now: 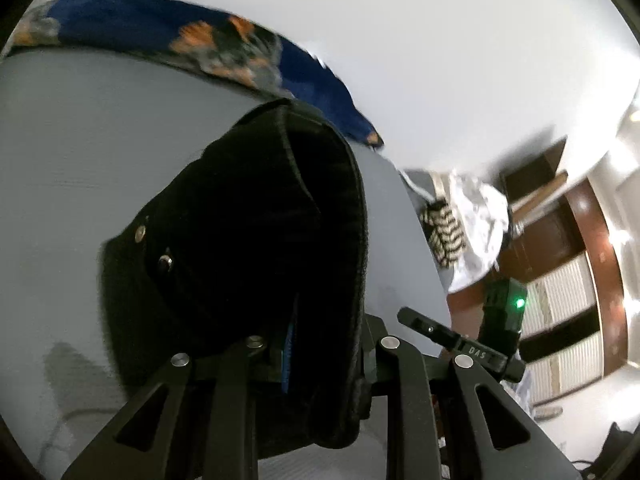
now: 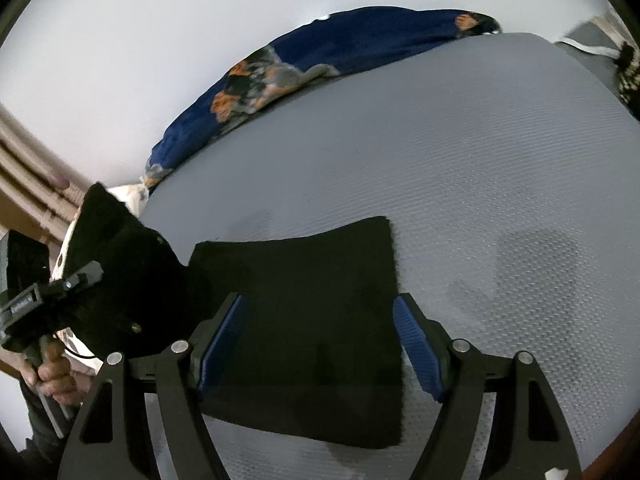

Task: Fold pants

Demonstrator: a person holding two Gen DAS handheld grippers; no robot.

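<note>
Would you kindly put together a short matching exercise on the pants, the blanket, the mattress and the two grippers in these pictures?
Things:
1. black pants
2. blanket
3. mattress
4. right gripper
5. left gripper

Descriptions:
A. grey, textured surface
B. fingers apart, above the cloth
C. dark blue with orange patches, along the far edge
D. one end lifted, the other flat on the mattress
E. closed on the waistband end

Pairs: 1-D, 2-C, 3-A, 4-B, 5-E
</note>
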